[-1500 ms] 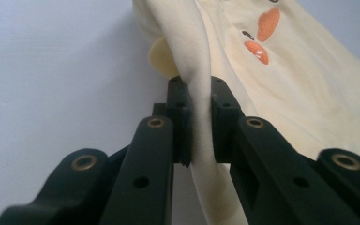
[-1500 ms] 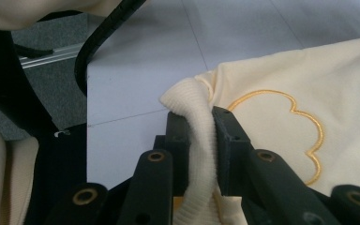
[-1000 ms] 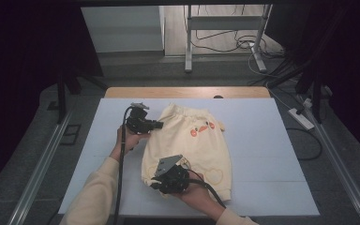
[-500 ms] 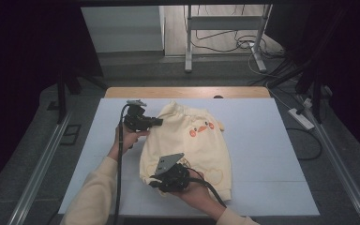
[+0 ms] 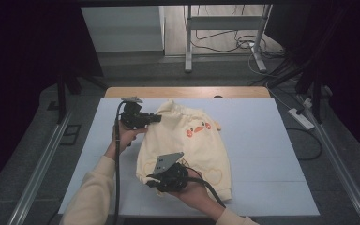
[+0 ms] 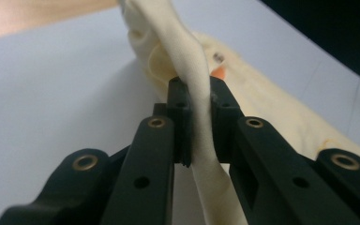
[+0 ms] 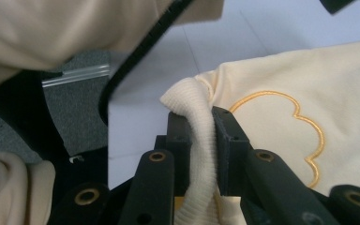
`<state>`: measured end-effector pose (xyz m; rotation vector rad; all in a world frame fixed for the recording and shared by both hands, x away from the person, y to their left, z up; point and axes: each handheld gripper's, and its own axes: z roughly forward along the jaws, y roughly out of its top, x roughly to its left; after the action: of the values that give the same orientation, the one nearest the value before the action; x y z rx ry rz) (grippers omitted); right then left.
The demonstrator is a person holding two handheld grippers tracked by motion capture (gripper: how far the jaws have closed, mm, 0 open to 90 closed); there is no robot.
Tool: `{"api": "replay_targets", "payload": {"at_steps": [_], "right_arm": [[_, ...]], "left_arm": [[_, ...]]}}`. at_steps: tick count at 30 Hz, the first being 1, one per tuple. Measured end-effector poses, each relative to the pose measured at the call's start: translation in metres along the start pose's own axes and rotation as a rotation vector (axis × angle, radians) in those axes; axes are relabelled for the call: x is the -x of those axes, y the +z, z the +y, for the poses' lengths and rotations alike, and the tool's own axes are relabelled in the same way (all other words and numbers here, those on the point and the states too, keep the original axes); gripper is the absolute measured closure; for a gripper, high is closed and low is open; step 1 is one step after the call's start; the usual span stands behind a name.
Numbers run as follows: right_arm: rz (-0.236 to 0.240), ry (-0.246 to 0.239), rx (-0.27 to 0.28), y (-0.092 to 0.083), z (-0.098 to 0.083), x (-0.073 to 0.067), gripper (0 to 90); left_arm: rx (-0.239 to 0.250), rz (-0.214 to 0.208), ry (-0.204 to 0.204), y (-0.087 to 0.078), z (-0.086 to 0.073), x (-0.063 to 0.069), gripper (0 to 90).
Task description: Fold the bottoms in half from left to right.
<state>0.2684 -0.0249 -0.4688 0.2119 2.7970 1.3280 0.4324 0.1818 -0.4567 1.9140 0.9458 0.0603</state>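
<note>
The left gripper [image 5: 155, 119] has lifted slightly, its jaws pinching a fold of the cream sweatshirt [image 5: 192, 140] on the white table [image 5: 272, 154]. The right gripper [image 5: 151, 180] clamps the ribbed hem [image 7: 198, 140]; its hand hides that corner in the high view.

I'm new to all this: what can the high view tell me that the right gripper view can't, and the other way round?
High view: the whole cream sweatshirt on the white table, its duck face print, both hands, the left gripper. Right gripper view: the ribbed hem pinched between black jaws, an orange cloud outline. Both: the sweatshirt, the right gripper.
</note>
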Motion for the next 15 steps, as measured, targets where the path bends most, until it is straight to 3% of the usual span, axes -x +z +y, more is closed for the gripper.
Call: {"api": "replay_targets", "payload": {"at_steps": [8, 15], "right_arm": [[0.004, 0.020, 0.000, -0.002, -0.004, 0.003, 77.8], [0.009, 0.032, -0.023, 0.002, -0.008, 0.007, 77.8]], "left_arm": [[-0.042, 0.012, -0.016, 0.009, -0.005, -0.004, 81.3], [-0.045, 0.014, -0.033, 0.010, -0.007, -0.008, 81.3]]}}
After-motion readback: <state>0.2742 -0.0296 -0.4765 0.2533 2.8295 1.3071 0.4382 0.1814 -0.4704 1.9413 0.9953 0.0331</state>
